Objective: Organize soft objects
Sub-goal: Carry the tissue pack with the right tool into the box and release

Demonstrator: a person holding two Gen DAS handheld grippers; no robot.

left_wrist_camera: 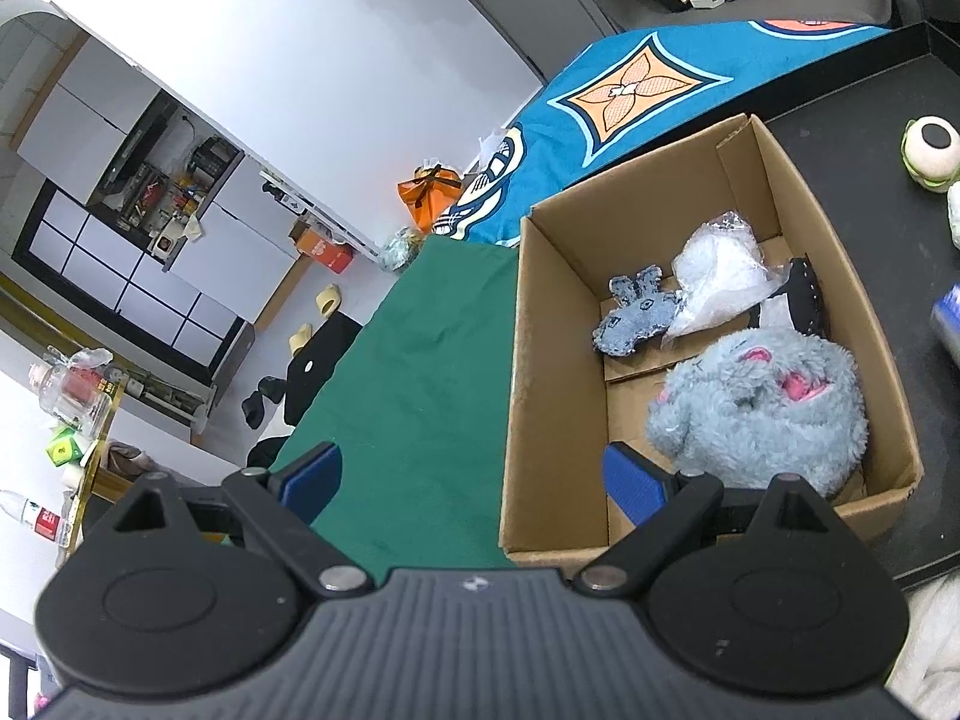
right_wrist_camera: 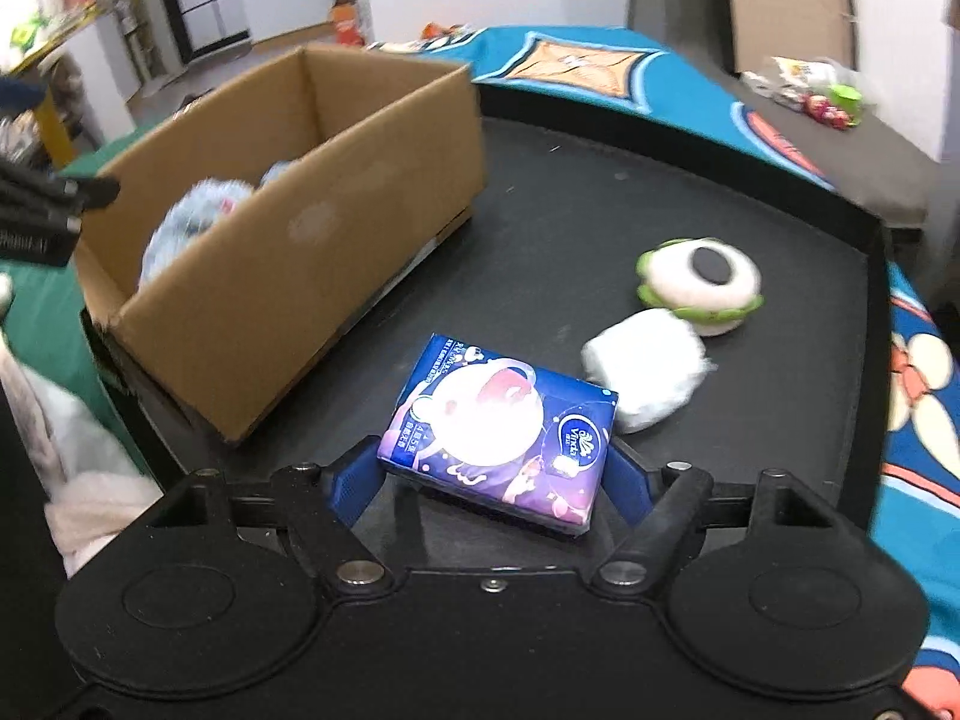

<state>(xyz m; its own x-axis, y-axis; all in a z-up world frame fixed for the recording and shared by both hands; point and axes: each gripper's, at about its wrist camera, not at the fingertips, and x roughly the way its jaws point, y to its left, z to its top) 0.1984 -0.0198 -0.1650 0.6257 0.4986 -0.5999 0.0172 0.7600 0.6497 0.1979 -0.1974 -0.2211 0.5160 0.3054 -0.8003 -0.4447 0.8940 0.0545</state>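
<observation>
right gripper (right_wrist_camera: 489,489) | jaws around tissue pack (right_wrist_camera: 498,435) | cardboard box (right_wrist_camera: 300,252) left

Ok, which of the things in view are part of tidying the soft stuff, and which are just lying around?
Job:
cardboard box
blue plush in it
denim toy in it
tissue pack between right gripper fingers
white bundle
eyeball plush

Lying about:
green cloth
orange bag
patterned blue blanket

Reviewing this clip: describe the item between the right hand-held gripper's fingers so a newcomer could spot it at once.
On the black tray, right of the cardboard box, the right hand-held gripper straddles a tissue pack. Unlike the white bundle and the green-and-white plush behind it, it is flat, rectangular, purple and printed.
</observation>
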